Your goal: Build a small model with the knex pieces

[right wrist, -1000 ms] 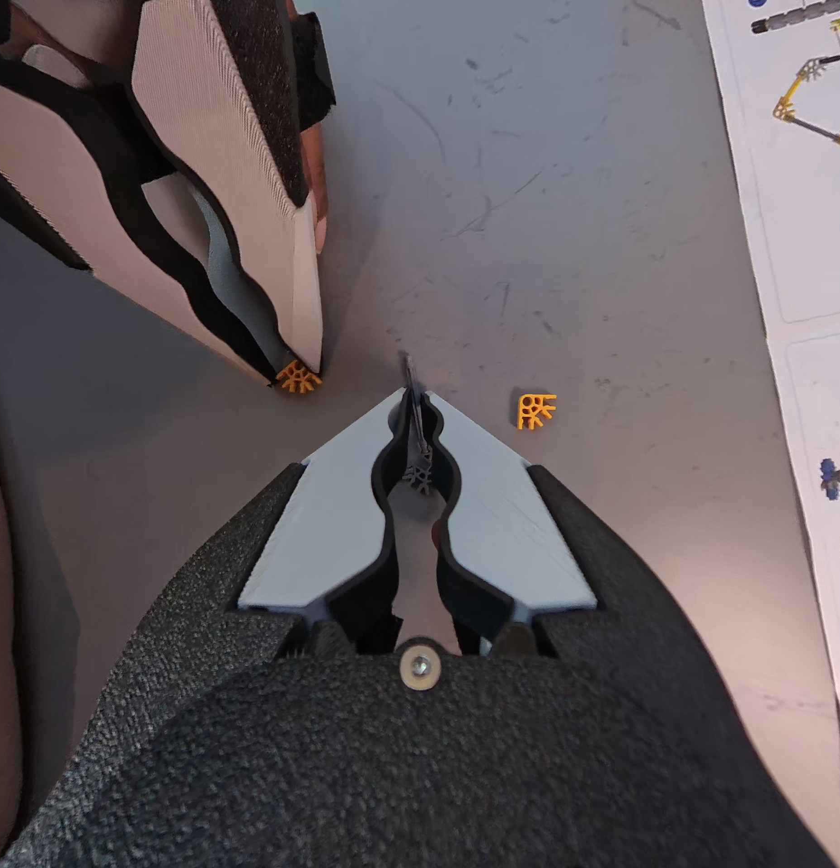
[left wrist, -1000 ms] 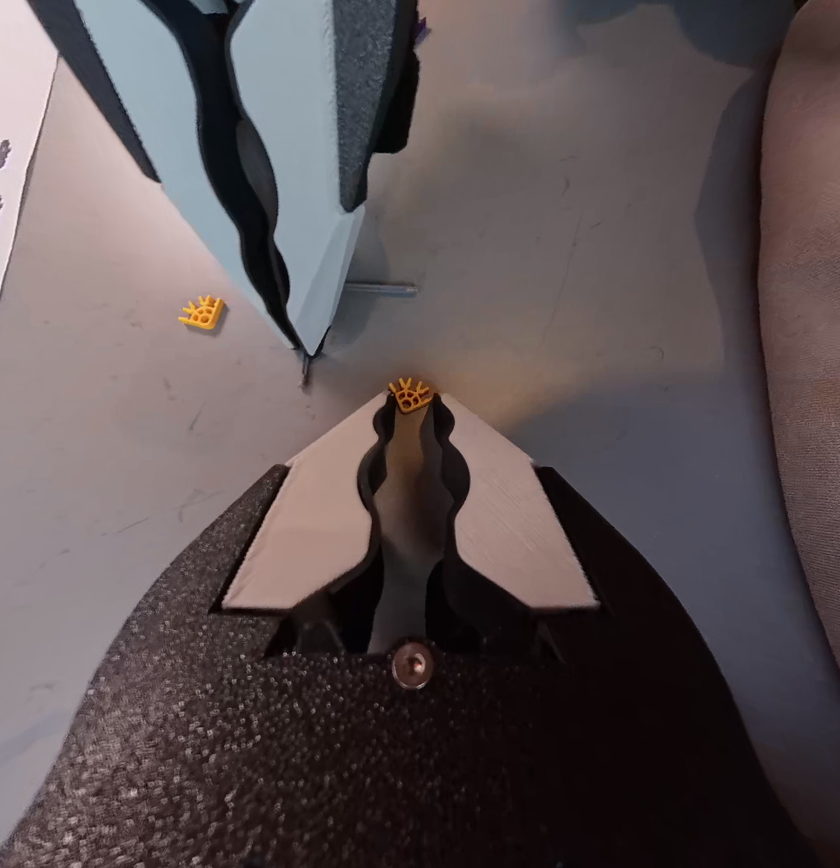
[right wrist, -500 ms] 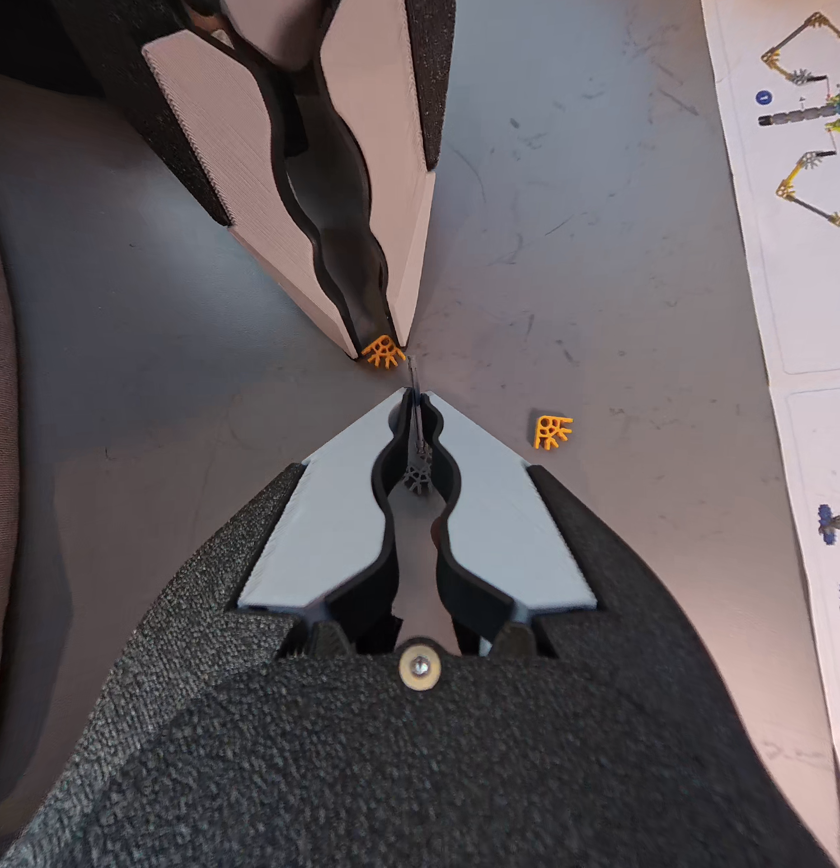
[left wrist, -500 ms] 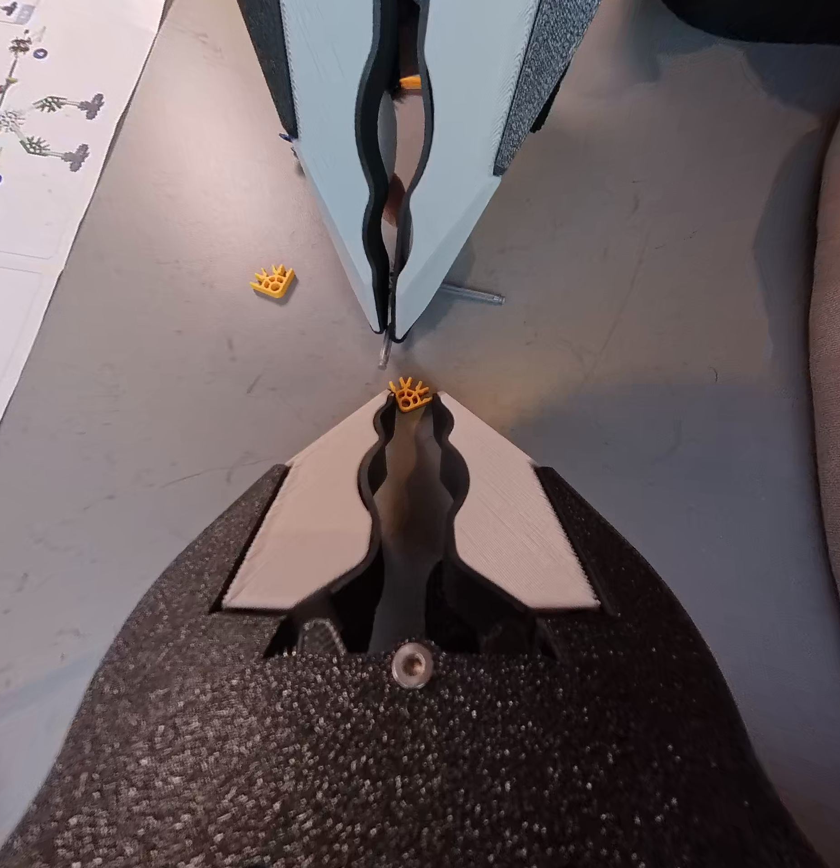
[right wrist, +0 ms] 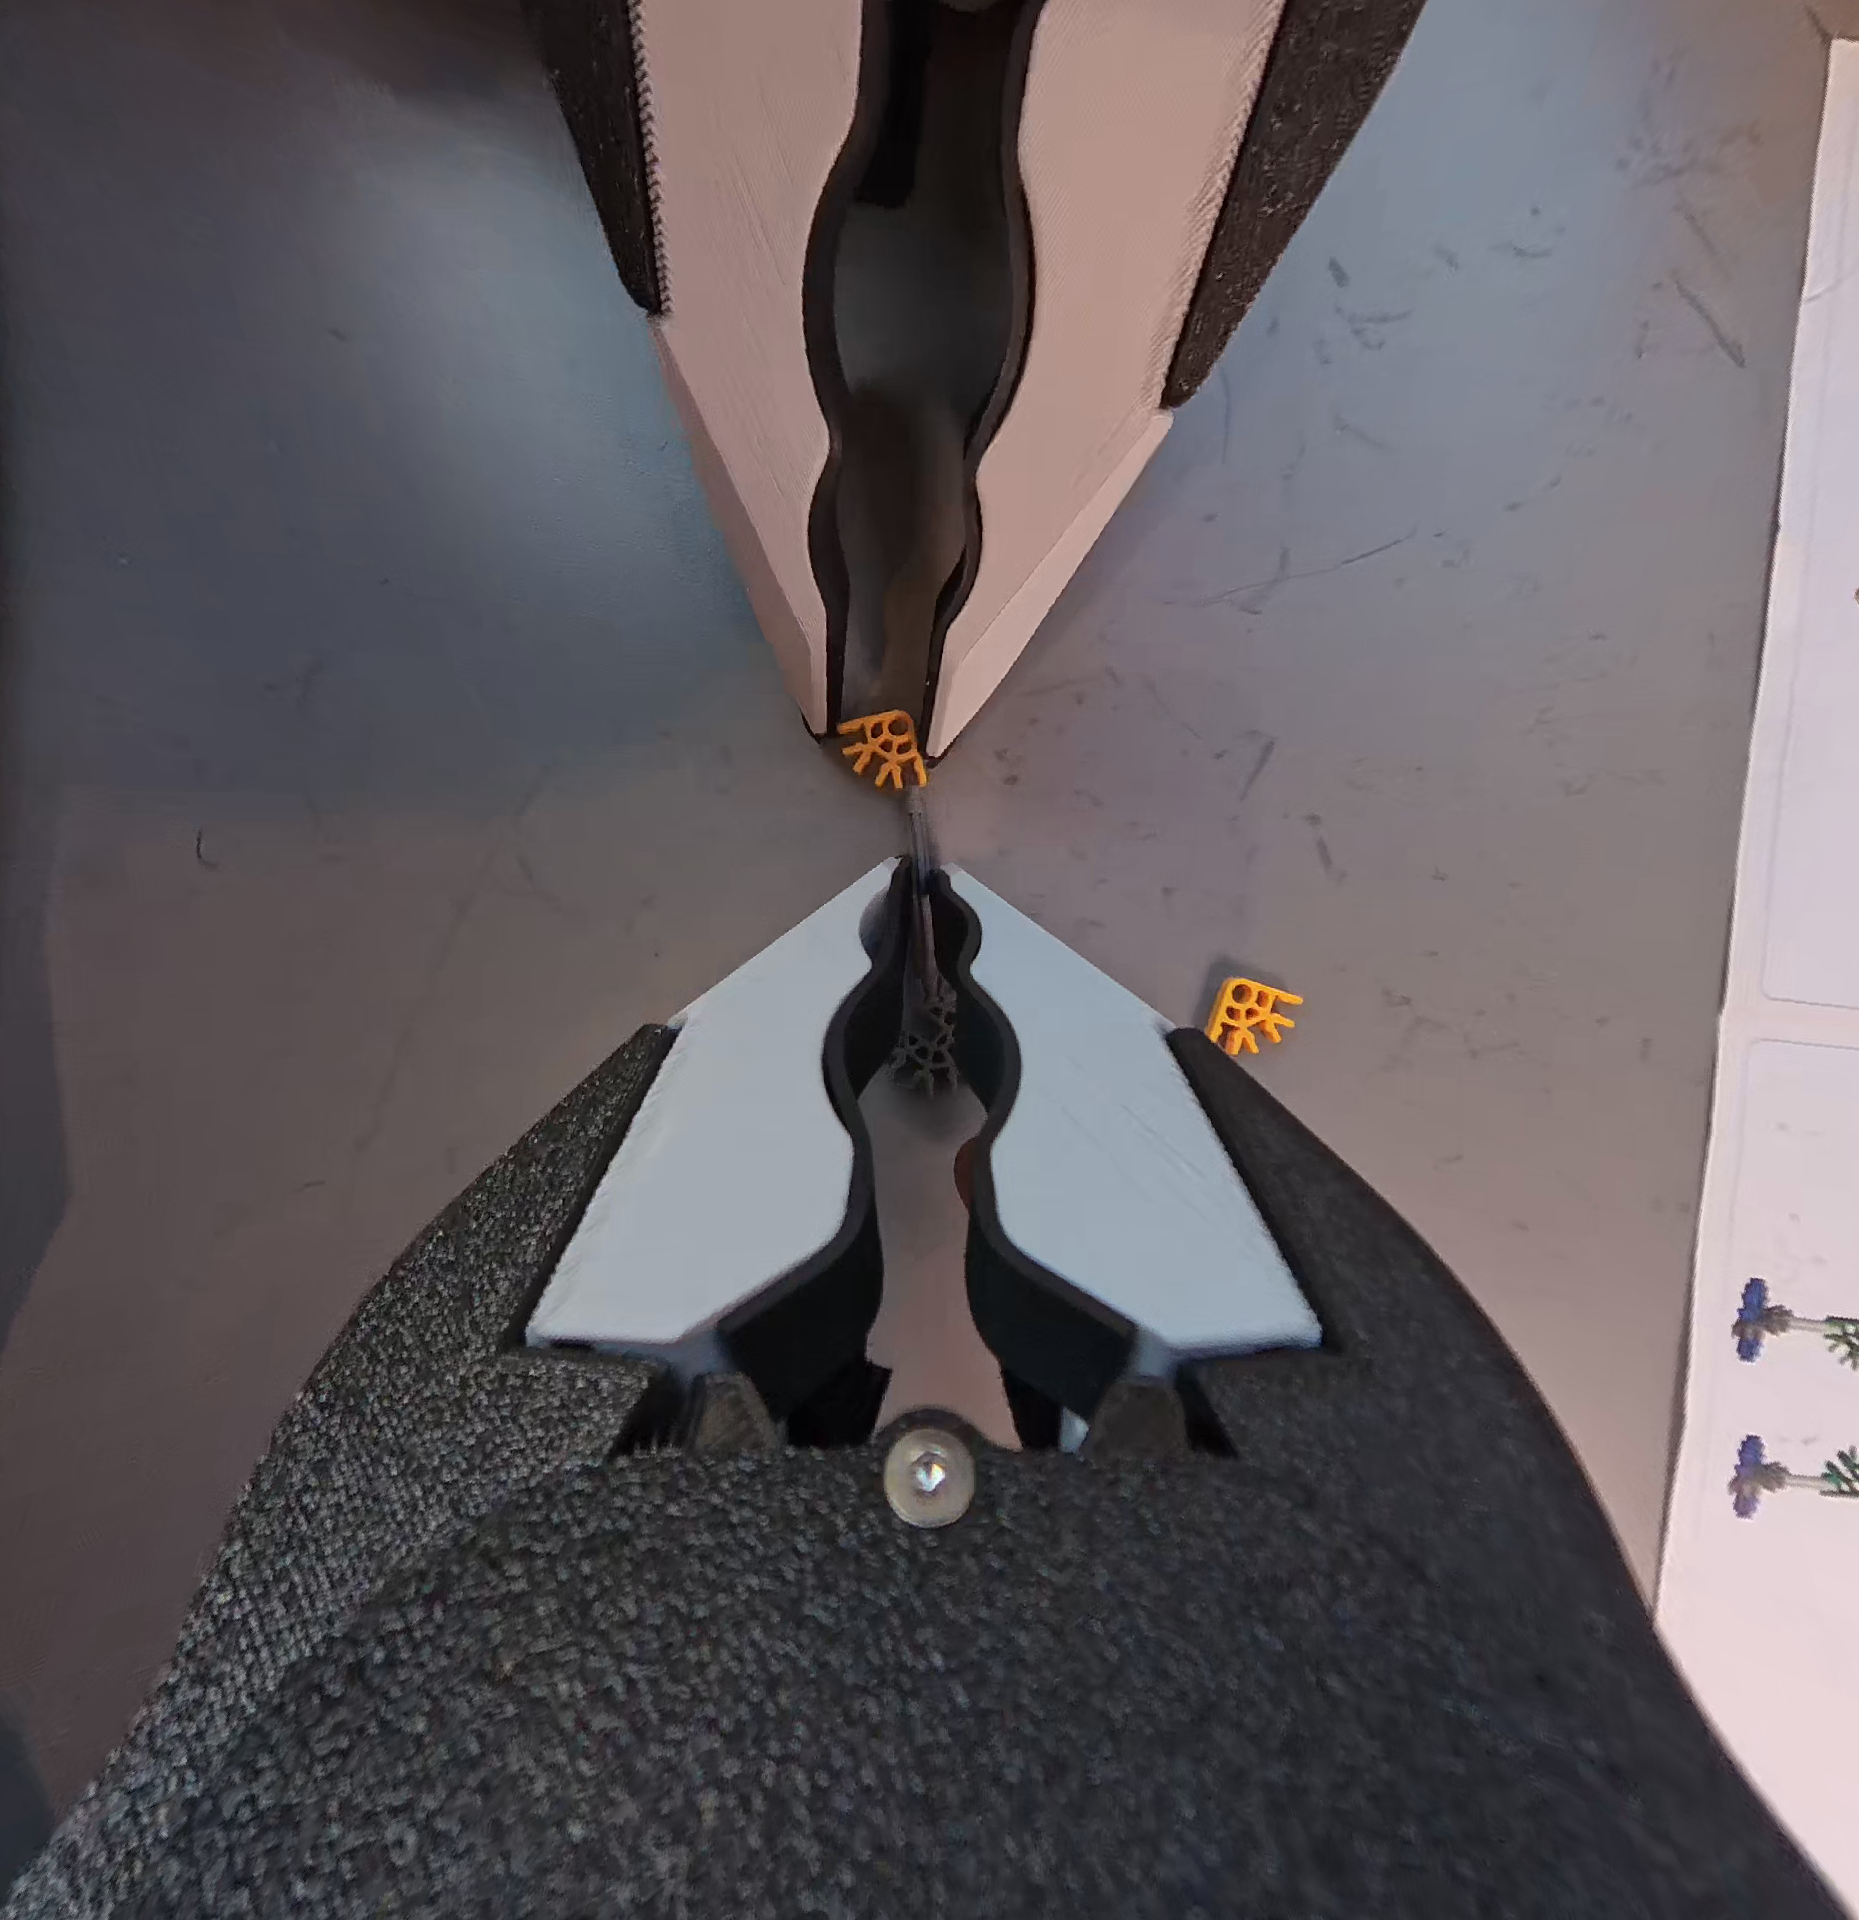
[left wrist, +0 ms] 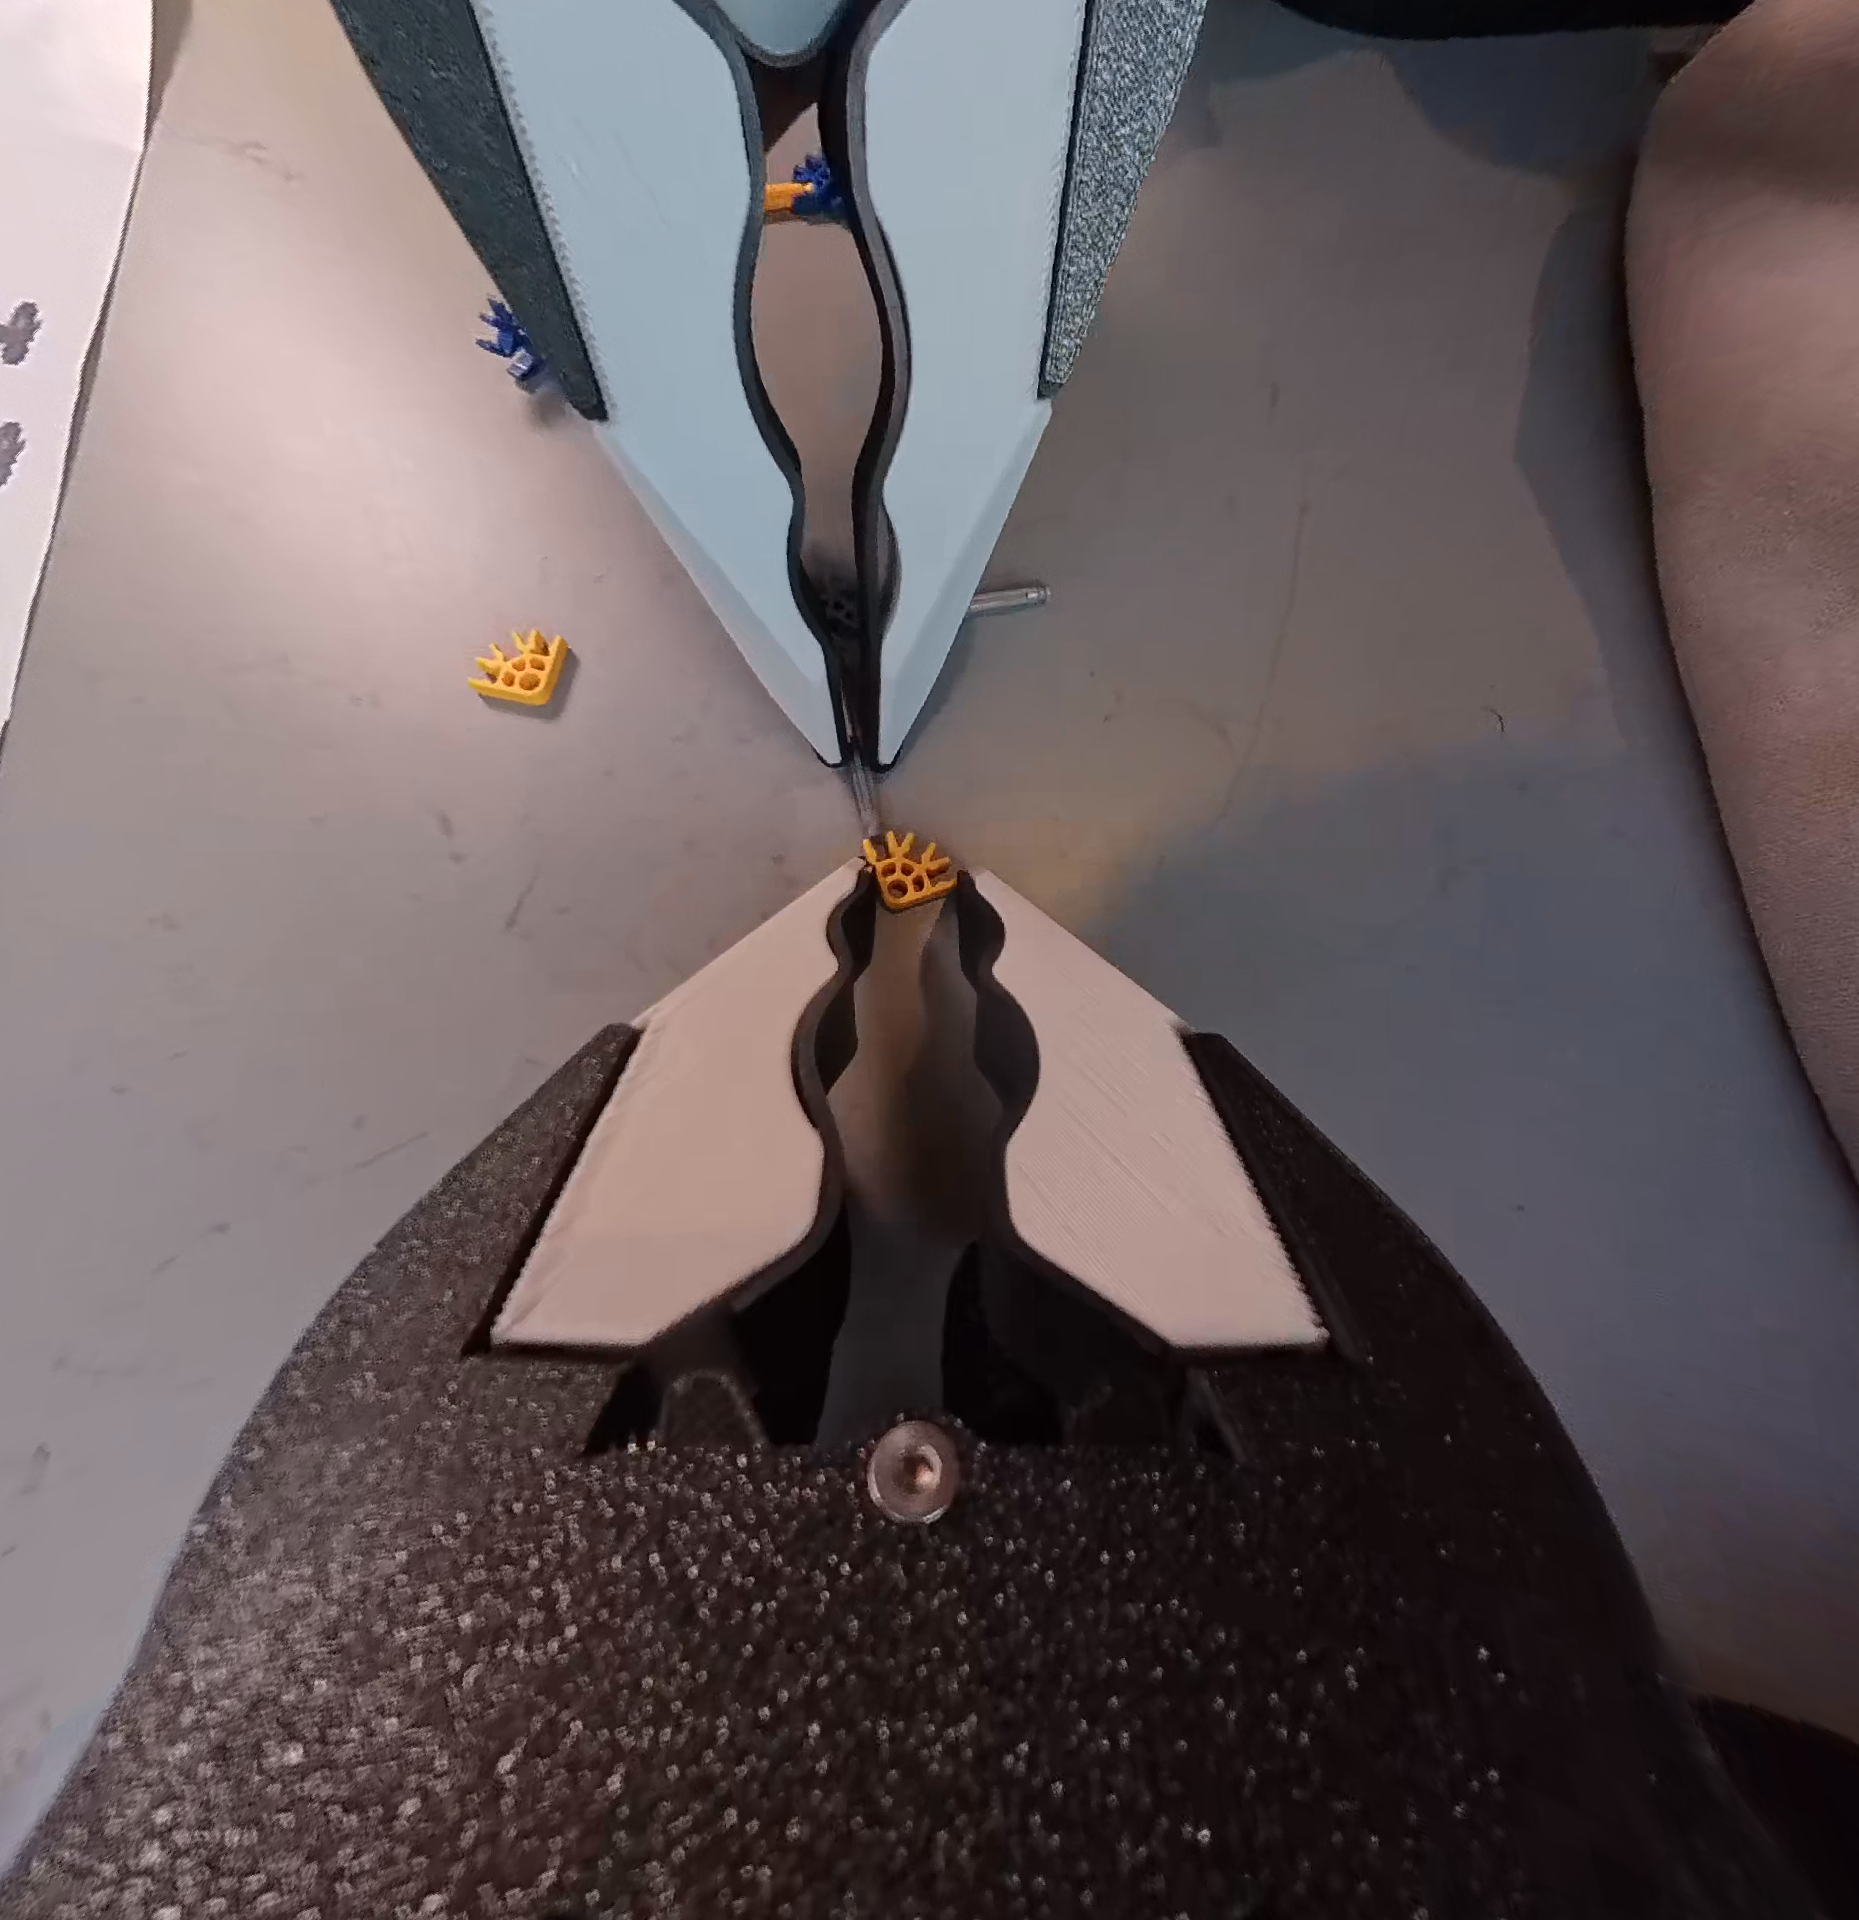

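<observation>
Since half a second ago the right gripper [left wrist: 857, 764] has swung into line with the left gripper [left wrist: 909, 883], and the two now face tip to tip, the gap between them nearly closed. The yellow connector [left wrist: 909, 871] sits pinched at the very tips of the left fingers, its toothed edge pointing outward. The thin grey rod [right wrist: 920, 831] juts from between the closed right fingers, which clamp it, with a dark connector [right wrist: 927, 1049] on it farther back inside the jaws. The rod's free end looks to touch the yellow piece at one corner, though whether it has entered a slot cannot be told. Both parts are probably light, stiff, smooth plastic, prone to twist in a tip grip; holding the flat faces suits them. Beside the right fingers a spare yellow connector [left wrist: 523, 670] lies on the grey table [left wrist: 281, 935]; a printed sheet [right wrist: 1818, 935] lies farther out.
</observation>
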Demonstrator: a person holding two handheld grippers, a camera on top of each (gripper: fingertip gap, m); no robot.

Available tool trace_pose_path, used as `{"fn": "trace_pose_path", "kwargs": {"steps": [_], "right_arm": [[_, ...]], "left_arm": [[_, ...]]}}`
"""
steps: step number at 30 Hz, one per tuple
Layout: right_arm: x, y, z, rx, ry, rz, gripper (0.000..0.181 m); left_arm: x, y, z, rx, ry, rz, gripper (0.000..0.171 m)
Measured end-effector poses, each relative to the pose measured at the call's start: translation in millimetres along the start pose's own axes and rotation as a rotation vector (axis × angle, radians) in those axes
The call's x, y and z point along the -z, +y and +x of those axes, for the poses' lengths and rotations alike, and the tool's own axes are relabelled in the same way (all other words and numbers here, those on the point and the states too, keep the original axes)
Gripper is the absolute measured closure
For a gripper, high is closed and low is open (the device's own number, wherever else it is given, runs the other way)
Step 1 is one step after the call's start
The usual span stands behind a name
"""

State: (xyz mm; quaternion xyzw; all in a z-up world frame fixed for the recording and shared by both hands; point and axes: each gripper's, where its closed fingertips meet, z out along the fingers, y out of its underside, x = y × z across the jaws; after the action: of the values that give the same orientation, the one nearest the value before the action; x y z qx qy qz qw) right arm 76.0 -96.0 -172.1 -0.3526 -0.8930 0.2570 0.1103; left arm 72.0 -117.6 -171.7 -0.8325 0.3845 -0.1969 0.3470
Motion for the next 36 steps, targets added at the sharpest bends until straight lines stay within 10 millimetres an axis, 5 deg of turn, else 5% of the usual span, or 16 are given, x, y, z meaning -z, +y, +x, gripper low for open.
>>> {"fn": "trace_pose_path", "kwargs": {"steps": [36], "right_arm": [[-6.0,-14.1,-3.6,-0.005,-0.053,0.035,0.181]], "left_arm": [[-0.7,-0.8,1.7,-0.050,0.038,0.007,0.156]]}}
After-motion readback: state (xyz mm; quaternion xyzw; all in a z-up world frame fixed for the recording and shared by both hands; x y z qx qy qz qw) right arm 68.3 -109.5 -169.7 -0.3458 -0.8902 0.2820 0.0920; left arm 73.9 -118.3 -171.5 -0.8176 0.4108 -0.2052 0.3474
